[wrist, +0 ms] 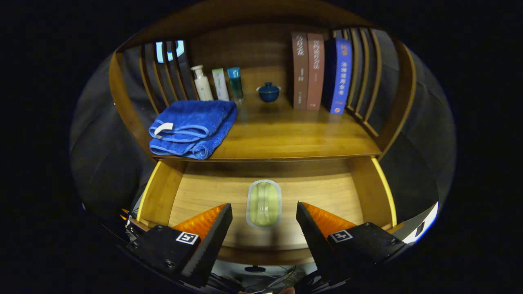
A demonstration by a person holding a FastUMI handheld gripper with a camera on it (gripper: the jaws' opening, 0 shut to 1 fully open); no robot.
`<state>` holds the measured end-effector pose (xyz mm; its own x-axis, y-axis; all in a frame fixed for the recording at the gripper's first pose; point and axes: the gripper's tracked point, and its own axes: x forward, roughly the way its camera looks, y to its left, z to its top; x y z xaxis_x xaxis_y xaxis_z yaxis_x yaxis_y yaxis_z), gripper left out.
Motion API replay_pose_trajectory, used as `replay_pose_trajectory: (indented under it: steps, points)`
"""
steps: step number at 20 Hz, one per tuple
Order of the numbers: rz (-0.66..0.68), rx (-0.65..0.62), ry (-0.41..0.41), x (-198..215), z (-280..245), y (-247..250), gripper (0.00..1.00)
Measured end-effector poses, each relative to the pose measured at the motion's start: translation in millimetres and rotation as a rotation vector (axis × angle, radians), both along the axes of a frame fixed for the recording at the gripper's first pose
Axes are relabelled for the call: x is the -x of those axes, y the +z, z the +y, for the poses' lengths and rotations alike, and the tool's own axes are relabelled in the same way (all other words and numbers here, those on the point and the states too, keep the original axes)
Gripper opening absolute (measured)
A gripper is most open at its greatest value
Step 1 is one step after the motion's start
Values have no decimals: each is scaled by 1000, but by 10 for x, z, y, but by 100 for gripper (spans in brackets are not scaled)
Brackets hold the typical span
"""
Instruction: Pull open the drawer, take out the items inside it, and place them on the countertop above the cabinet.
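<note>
The gripper (pixel 264 216) hangs over the pulled-out drawer (pixel 161 192), jaws spread wide and holding nothing. A pale green packet (pixel 264 204), possibly a sealed sachet, lies on the drawer floor between them. On the table (pixel 286 139) above rests a folded blue towel (pixel 192 128).

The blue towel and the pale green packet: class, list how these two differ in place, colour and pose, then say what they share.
1. The blue towel lies on the countertop; the pale green packet lies in the open drawer.
2. The towel is deep blue and folded in layers; the packet is pale green, flat and sealed.
3. The towel sits well beyond the open gripper; the packet lies just ahead, between its fingers, untouched.

Shared: both rest on wood.
</note>
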<state>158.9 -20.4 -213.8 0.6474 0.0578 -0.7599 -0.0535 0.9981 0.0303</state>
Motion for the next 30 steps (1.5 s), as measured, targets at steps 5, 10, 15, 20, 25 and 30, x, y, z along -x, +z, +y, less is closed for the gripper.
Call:
replay_pose_trajectory:
  steps: [5, 10, 15, 20, 25, 30]
  points:
    - [187, -2, -11, -135, 54, -597, 100]
    - [265, 26, -26, -228, 5, -889, 82]
    - [248, 39, -32, -318, -3, -978, 37]
    - [250, 35, -18, -265, 10, -941, 22]
    - [242, -1, -25, -40, -5, -727, 21]
    - [171, -25, 2, 103, 38, -105, 21]
